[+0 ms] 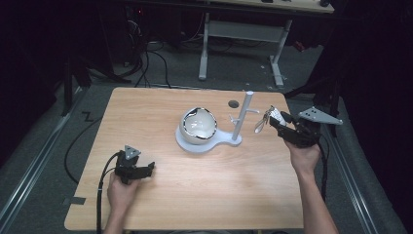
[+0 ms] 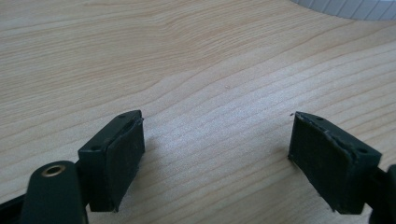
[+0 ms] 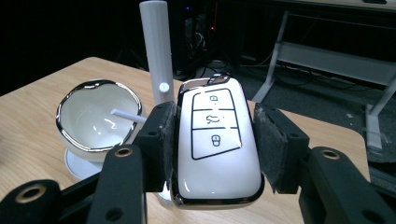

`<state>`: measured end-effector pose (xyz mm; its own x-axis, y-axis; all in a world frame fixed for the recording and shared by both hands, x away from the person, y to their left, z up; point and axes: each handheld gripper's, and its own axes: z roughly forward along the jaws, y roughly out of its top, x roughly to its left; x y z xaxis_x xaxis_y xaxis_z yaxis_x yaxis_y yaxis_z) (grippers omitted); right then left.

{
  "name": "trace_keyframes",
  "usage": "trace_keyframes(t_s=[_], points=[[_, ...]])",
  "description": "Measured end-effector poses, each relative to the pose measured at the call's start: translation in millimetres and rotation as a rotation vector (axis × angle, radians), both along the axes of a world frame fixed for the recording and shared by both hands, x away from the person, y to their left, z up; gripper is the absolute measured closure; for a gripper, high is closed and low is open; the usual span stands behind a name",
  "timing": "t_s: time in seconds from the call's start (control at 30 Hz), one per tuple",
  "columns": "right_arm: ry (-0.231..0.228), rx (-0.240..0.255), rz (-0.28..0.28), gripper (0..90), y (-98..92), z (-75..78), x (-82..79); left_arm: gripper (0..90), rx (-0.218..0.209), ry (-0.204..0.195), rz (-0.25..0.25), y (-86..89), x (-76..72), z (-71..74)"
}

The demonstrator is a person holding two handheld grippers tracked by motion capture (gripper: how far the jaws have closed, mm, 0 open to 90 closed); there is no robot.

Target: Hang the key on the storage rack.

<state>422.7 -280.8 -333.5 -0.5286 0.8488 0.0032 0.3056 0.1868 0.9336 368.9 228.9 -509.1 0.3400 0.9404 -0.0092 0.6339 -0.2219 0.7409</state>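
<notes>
The right gripper (image 3: 215,154) clamps a glossy, light, slippery key fob (image 3: 215,140) by its sides; the left gripper (image 2: 217,158) gapes wide over the desk (image 2: 196,56).

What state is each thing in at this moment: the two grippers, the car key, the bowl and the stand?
Left gripper: open, holding nothing, low over the table.
Right gripper: shut on the car key, held up beside the stand.
Car key: clamped by its sides, button face toward the camera.
Bowl: tilted, sitting on the stand's base, looks empty.
Stand: upright, nothing hanging from its pegs.
</notes>
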Motion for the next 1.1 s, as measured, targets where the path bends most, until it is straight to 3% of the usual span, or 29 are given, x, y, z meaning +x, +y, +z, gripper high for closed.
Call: trace_keyframes(t_s=[1.1], points=[[-0.022,0.032,0.033,50.8,22.4,17.4,5.0,18.7,0.0,0.0,-0.001,0.0,0.0,0.0]])
